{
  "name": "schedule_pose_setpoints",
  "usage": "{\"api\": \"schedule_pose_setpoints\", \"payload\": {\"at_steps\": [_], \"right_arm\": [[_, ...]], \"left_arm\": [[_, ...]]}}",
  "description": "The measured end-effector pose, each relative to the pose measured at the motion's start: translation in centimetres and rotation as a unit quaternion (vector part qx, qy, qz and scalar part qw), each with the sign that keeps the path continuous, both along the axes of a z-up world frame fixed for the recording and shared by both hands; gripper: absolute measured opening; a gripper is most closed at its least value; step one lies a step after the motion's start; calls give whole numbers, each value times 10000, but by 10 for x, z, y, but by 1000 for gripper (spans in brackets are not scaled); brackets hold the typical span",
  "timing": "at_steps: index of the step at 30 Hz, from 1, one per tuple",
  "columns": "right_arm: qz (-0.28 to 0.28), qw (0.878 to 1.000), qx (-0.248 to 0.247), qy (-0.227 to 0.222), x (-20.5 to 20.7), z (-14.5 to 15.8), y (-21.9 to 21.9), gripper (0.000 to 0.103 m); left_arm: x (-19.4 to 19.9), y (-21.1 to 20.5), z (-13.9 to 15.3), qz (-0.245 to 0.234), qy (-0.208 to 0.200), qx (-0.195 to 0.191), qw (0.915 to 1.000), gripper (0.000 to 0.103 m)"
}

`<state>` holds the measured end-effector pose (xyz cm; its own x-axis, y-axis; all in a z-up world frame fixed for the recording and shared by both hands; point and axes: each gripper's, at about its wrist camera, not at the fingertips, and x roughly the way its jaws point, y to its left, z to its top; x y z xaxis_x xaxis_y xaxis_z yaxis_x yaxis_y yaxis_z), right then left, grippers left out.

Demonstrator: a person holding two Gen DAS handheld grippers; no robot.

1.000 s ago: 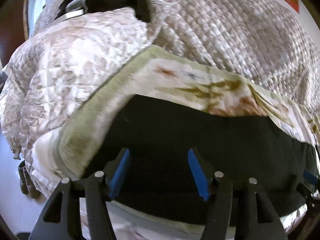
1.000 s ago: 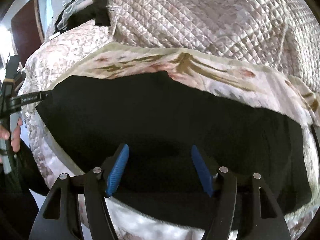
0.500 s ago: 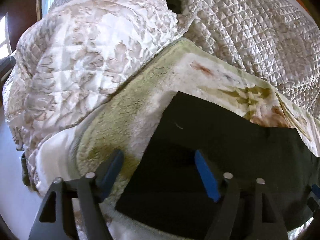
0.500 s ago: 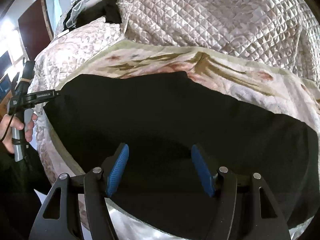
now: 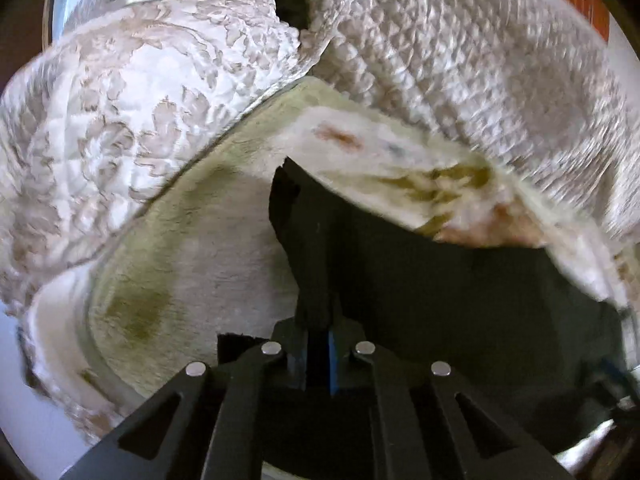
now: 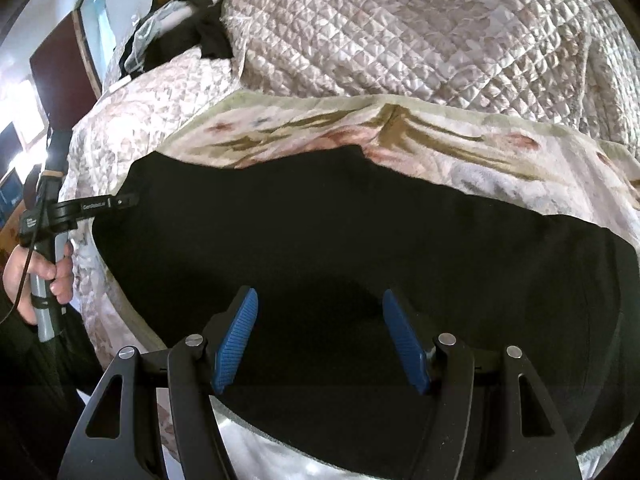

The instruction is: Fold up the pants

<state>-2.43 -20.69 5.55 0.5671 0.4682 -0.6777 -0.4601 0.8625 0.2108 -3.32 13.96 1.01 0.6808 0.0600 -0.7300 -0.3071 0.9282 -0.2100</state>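
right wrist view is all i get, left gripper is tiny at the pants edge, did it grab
Observer: Yes. In the left wrist view the left gripper is shut on a ridge of the pants.
Operator: is the cloth lifted there
Observer: Yes, that ridge stands up from the pads, off the green towel.
Operator: anything beside that edge i cant see
Observer: The left view shows bare towel left of the pants; the right gripper hangs open over the pants.
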Motion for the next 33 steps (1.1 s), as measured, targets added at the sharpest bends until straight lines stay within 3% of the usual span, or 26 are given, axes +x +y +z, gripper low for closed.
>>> {"api": "schedule_pose_setpoints", "payload": {"at_steps": [5,10,14,21,23,25,28,30,33], "right_arm": [[-209,9996,152,-92,-5,10,-15,65],[-460,9981,402,-53,-8,17,-36,65],[-649,9965,527,-67,-11,20,-52,65],[-1005,9926,681,51,-12,16,-79,65],[-1058,9915,742,151,-9,13,-83,65],[-1111,9898,864,240,-7,10,-86,65],[-1081,9880,1051,333,-4,9,-87,65],[-988,9876,1142,420,-3,7,-83,65],[-808,9876,1181,638,-1,1,-73,65]], "left_arm": [[-2,-33,29,-577,-468,-609,9954,8],[12,-83,49,-1197,-592,-1129,9846,8],[31,-129,56,-1704,-473,-1345,9750,8],[57,-205,31,-2493,240,-1373,9584,9],[57,-212,25,-2625,399,-1466,9529,13],[54,-211,25,-2697,485,-1730,9460,23],[47,-200,39,-2797,320,-2072,9369,34],[40,-190,52,-2796,34,-1979,9395,38],[40,-173,59,-2503,-192,-1577,9551,40]]}}
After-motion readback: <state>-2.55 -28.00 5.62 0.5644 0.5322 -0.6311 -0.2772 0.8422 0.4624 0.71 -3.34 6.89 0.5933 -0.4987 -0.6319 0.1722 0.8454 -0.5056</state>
